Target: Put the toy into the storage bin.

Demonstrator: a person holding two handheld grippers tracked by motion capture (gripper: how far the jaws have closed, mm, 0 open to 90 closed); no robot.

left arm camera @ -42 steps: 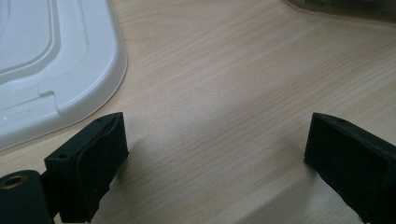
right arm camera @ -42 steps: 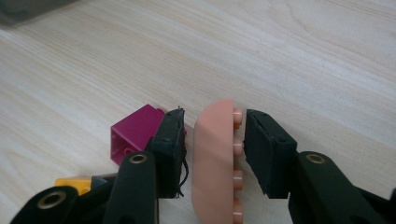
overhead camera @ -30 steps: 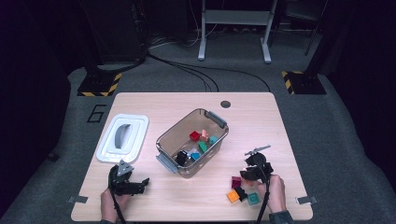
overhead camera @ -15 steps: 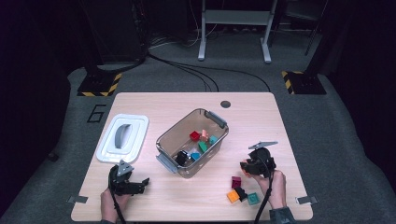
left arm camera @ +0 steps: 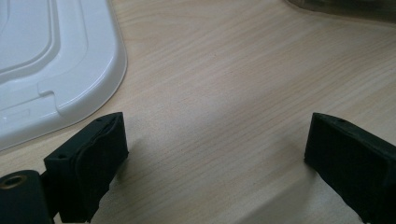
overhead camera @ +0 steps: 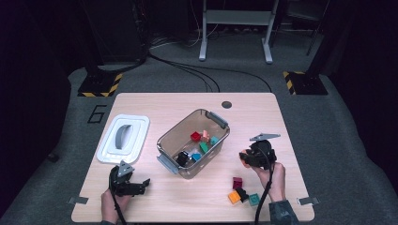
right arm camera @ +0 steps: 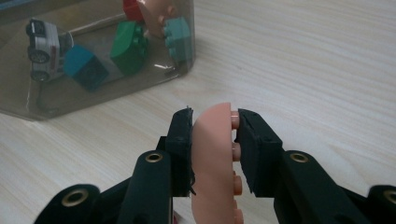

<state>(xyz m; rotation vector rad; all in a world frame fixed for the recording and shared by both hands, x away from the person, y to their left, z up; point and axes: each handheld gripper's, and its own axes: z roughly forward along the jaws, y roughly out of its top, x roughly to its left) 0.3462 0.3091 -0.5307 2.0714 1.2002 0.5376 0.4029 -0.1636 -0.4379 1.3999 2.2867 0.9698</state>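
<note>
Right gripper view first: I've got the pink brick (right arm camera: 212, 158) clamped between the two black jaws of my right gripper (right arm camera: 214, 140), pads pressing on both of its flat sides, studs facing the right-hand jaw. It sits upright in the grip, its rounded top poking just above the jaw tips, and it's clear of the wooden table (right arm camera: 303, 56). Straight ahead of it is the corner of the clear bin (right arm camera: 93, 93), near but apart from the brick. Through the bin wall I can see a green block (right arm camera: 128, 49), a teal block (right arm camera: 178, 37), a blue cube (right arm camera: 86, 65) and a little white toy car (right arm camera: 44, 49).

Up on the high view, my right gripper (overhead camera: 245, 157) is just to the right of the bin (overhead camera: 187, 127), pointing towards it, with the brick a small pink spot at its tip. Closer to me on the table lies a small cluster: a dark red block (overhead camera: 237, 182), an orange block (overhead camera: 234, 197), a black piece (overhead camera: 243, 193) and a teal piece (overhead camera: 254, 199), all well below the grip.

My left gripper (overhead camera: 143, 183) rests low at the near left, near the white lid (overhead camera: 123, 138). In the left gripper view its jaws stand wide apart over bare wood, nothing between them, the lid's corner (left arm camera: 60, 60) just beyond the left jaw.
</note>
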